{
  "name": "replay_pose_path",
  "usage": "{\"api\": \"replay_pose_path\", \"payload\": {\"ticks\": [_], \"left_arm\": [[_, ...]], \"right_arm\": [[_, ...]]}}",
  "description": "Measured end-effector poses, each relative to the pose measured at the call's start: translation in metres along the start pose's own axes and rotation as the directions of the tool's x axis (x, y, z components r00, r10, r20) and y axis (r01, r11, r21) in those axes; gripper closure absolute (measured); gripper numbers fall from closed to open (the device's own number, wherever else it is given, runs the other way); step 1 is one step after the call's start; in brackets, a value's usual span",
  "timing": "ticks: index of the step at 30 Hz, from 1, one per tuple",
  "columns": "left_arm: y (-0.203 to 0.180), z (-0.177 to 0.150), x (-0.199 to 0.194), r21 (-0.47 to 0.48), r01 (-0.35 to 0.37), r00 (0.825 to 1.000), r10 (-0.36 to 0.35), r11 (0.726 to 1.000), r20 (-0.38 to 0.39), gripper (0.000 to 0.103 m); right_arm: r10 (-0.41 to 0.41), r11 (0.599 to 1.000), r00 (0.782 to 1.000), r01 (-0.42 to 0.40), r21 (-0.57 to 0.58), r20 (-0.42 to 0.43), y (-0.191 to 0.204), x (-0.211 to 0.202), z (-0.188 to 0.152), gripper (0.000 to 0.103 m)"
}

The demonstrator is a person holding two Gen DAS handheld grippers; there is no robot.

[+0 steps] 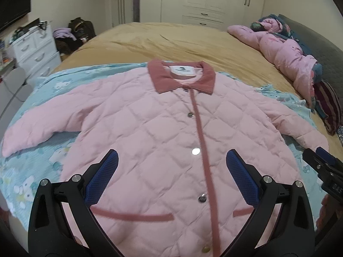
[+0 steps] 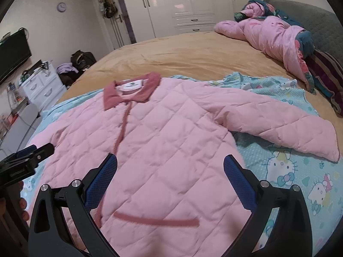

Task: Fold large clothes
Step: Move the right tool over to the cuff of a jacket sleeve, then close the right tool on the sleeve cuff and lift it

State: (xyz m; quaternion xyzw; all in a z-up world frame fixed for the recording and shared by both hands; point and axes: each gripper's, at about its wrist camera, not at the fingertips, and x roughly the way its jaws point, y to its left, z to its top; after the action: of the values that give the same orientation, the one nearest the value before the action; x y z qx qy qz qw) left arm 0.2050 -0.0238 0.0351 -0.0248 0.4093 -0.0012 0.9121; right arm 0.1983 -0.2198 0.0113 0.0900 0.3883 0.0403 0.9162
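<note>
A pink quilted jacket (image 1: 150,124) with a dusty-rose collar (image 1: 182,79) lies flat, front up and buttoned, sleeves spread, on a light blue Hello Kitty sheet (image 1: 32,171). My left gripper (image 1: 171,160) is open and empty, hovering over the jacket's lower front near the placket. The right gripper's tip shows at the right edge (image 1: 321,160). In the right wrist view the jacket (image 2: 171,139) fills the middle, and my right gripper (image 2: 170,165) is open and empty above its lower right side, near the pocket trim (image 2: 156,219). The left gripper shows at the left edge (image 2: 27,156).
The bed has a tan cover (image 1: 171,40). A pink duvet (image 2: 268,32) and striped cushion (image 2: 328,79) lie by the grey headboard (image 2: 321,21). White drawers (image 1: 36,47), bags (image 1: 79,32) and a TV (image 2: 12,53) stand left; wardrobes (image 2: 182,4) behind.
</note>
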Motion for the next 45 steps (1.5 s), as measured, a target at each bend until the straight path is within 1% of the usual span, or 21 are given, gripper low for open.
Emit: {"api": "replay_pose_path", "payload": {"ticks": [3,6,8,11,14,18,19,21,24,26,27,29,30,31,33,36,38,39,41,43,45], "left_arm": [[-0.009,0.009,0.014,0.024,-0.003,1.000,0.004,1.000,-0.014,0.009],[-0.013,0.018,0.030,0.017,0.017,0.999,-0.016,1.000,-0.038,0.009],[-0.015,0.021,0.039,0.009,0.018,0.999,-0.018,1.000,-0.044,0.009],[-0.017,0.025,0.052,0.001,0.019,0.999,-0.019,1.000,-0.051,0.009],[-0.020,0.028,0.065,-0.003,0.007,0.998,-0.007,1.000,-0.055,0.009],[-0.026,0.031,0.080,0.006,-0.012,0.999,0.012,1.000,-0.051,0.009],[-0.028,0.031,0.084,0.007,-0.012,0.999,0.013,1.000,-0.050,0.009],[-0.030,0.033,0.094,0.008,-0.020,0.998,0.020,1.000,-0.060,0.009],[-0.038,0.036,0.106,0.020,-0.024,0.997,0.026,1.000,-0.072,0.009],[-0.043,0.039,0.112,0.021,-0.022,0.997,0.023,1.000,-0.072,0.009],[-0.044,0.040,0.113,0.021,-0.020,0.997,0.022,1.000,-0.070,0.009],[-0.048,0.042,0.116,0.020,-0.022,0.997,0.023,1.000,-0.071,0.009],[-0.050,0.044,0.117,0.019,-0.020,0.997,0.021,1.000,-0.072,0.009],[-0.052,0.045,0.118,0.019,-0.021,0.997,0.022,1.000,-0.071,0.009],[-0.054,0.047,0.116,0.020,-0.018,0.998,0.019,1.000,-0.064,0.009],[-0.056,0.051,0.112,0.014,-0.010,0.999,0.011,1.000,-0.053,0.009],[-0.056,0.053,0.107,0.010,-0.004,0.999,0.005,1.000,-0.042,0.009],[-0.057,0.054,0.105,0.010,-0.004,0.999,0.004,1.000,-0.039,0.009],[-0.057,0.057,0.101,0.007,0.000,1.000,0.000,1.000,-0.028,0.009],[-0.057,0.059,0.095,0.005,0.004,1.000,-0.003,1.000,-0.014,0.009],[-0.057,0.061,0.091,0.005,0.006,1.000,-0.006,1.000,-0.004,0.009]], "right_arm": [[-0.028,0.999,1.000,0.028,0.044,-0.014,-0.021,0.013,0.007,0.004],[-0.053,0.989,0.998,0.058,0.135,-0.044,-0.056,0.028,0.012,0.004],[-0.059,0.976,0.996,0.070,0.205,-0.060,-0.083,0.038,0.014,0.004],[-0.113,0.950,0.990,0.132,0.283,-0.081,-0.119,0.048,0.012,0.004],[-0.152,0.914,0.983,0.178,0.365,-0.099,-0.156,0.055,0.007,0.004],[-0.178,0.861,0.977,0.212,0.462,-0.116,-0.199,0.061,-0.001,0.004],[-0.190,0.840,0.974,0.226,0.493,-0.124,-0.212,0.062,-0.004,0.004],[-0.190,0.806,0.973,0.229,0.546,-0.128,-0.233,0.063,-0.010,0.004],[-0.202,0.759,0.969,0.245,0.604,-0.139,-0.257,0.067,-0.017,0.004],[-0.203,0.718,0.970,0.243,0.652,-0.137,-0.276,0.068,-0.022,0.004],[-0.210,0.692,0.968,0.246,0.679,-0.137,-0.287,0.068,-0.026,0.004],[-0.206,0.654,0.972,0.223,0.723,-0.113,-0.302,0.070,-0.029,0.004],[-0.214,0.629,0.972,0.213,0.748,-0.097,-0.313,0.069,-0.031,0.004],[-0.218,0.613,0.972,0.203,0.763,-0.084,-0.320,0.069,-0.031,0.004],[-0.248,0.585,0.968,0.187,0.789,-0.045,-0.336,0.067,-0.031,0.004],[-0.257,0.550,0.966,0.146,0.822,0.000,-0.356,0.070,-0.030,0.004],[-0.266,0.538,0.964,0.127,0.833,0.025,-0.363,0.069,-0.029,0.004],[-0.274,0.539,0.961,0.121,0.834,0.038,-0.366,0.069,-0.026,0.005],[-0.283,0.545,0.958,0.115,0.831,0.053,-0.370,0.070,-0.021,0.019],[-0.293,0.551,0.954,0.121,0.825,0.056,-0.375,0.069,-0.018,0.057],[-0.277,0.563,0.957,0.092,0.821,0.083,-0.380,0.067,-0.013,0.069]]}}
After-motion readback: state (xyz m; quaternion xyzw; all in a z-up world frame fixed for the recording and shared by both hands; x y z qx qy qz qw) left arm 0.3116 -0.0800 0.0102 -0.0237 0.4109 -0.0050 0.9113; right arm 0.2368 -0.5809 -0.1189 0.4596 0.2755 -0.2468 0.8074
